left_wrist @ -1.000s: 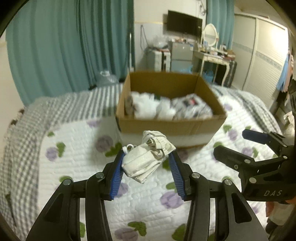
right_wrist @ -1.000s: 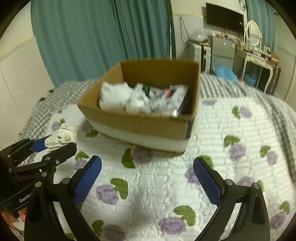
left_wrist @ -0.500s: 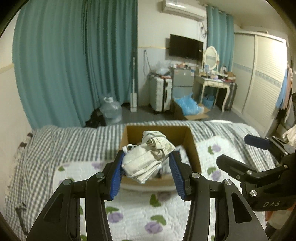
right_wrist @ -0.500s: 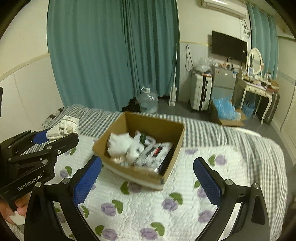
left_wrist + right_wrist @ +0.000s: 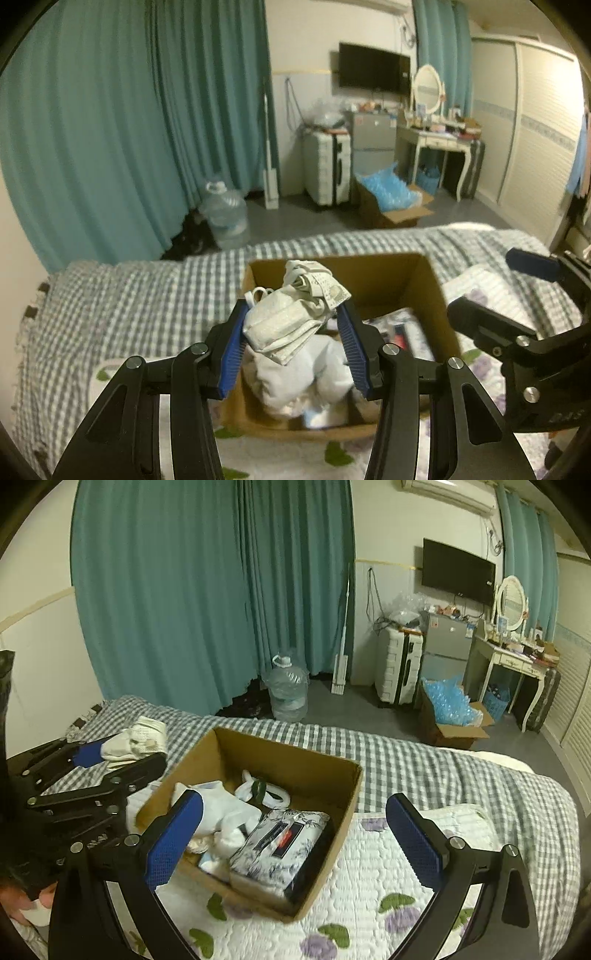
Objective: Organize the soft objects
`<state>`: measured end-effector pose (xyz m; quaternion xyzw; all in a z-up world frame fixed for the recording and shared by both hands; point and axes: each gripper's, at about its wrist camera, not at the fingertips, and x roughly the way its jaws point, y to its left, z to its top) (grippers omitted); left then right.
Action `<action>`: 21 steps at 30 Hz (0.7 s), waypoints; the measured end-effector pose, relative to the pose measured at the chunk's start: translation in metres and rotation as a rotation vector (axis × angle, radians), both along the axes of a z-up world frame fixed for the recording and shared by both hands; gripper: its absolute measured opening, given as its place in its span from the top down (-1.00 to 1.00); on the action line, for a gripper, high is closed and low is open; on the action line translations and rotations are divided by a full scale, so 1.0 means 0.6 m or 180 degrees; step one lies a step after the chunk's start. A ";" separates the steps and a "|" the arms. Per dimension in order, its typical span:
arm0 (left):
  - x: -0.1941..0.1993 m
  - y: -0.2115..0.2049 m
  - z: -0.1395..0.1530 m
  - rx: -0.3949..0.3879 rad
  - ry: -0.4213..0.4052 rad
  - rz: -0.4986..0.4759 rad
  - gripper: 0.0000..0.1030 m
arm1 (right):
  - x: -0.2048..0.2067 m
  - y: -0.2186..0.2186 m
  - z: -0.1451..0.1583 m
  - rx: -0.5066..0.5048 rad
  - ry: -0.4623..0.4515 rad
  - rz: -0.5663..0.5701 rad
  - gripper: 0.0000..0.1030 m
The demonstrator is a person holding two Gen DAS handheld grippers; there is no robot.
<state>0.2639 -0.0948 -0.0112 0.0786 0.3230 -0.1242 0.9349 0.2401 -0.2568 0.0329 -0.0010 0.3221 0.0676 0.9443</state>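
My left gripper [image 5: 293, 332] is shut on a crumpled white cloth bundle [image 5: 295, 317] and holds it above the open cardboard box [image 5: 432, 295] on the bed. In the right wrist view the same left gripper [image 5: 92, 760] with the white bundle [image 5: 140, 738] hangs at the box's left side. The box [image 5: 332, 812] holds white soft items [image 5: 225, 812] and a dark patterned folded packet [image 5: 280, 845]. My right gripper [image 5: 291, 838] is open and empty, above the box's near right corner.
The box stands on a bed with a flower-quilted pad [image 5: 369, 886] over a grey checked sheet [image 5: 424, 768]. Beyond the bed are teal curtains [image 5: 207, 602], a water jug [image 5: 288, 694], a suitcase [image 5: 399, 672], a floor box of blue plastic [image 5: 450, 716] and a dressing table [image 5: 513, 664].
Both grippers have risen and moved forward over the box. The left gripper still holds the white bundle, now above the box's inside rather than in front of it.
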 end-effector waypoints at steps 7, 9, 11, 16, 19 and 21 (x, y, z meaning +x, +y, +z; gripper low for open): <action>0.044 -0.015 -0.070 0.0005 0.0285 -0.0033 -0.52 | 0.063 -0.010 -0.066 0.0094 0.0164 -0.0059 -0.94; 0.049 -0.011 -0.080 0.0027 0.0318 0.0123 -0.60 | 0.068 -0.012 -0.079 0.0085 0.0190 -0.0086 -0.94; 0.042 -0.007 -0.076 -0.0012 0.0288 0.0156 -0.60 | 0.068 -0.015 -0.087 0.0072 0.0206 -0.0091 -0.94; 0.013 0.006 -0.027 -0.0138 0.0214 0.0190 -0.60 | 0.055 -0.025 -0.080 0.0092 0.0210 -0.0108 -0.94; -0.015 0.012 0.027 -0.0140 0.0034 0.0215 -0.60 | 0.034 -0.030 -0.050 0.0103 0.0148 -0.0123 -0.94; -0.039 0.015 0.067 -0.0152 -0.0110 0.0231 -0.60 | 0.013 -0.032 -0.016 0.0097 0.0060 -0.0133 -0.94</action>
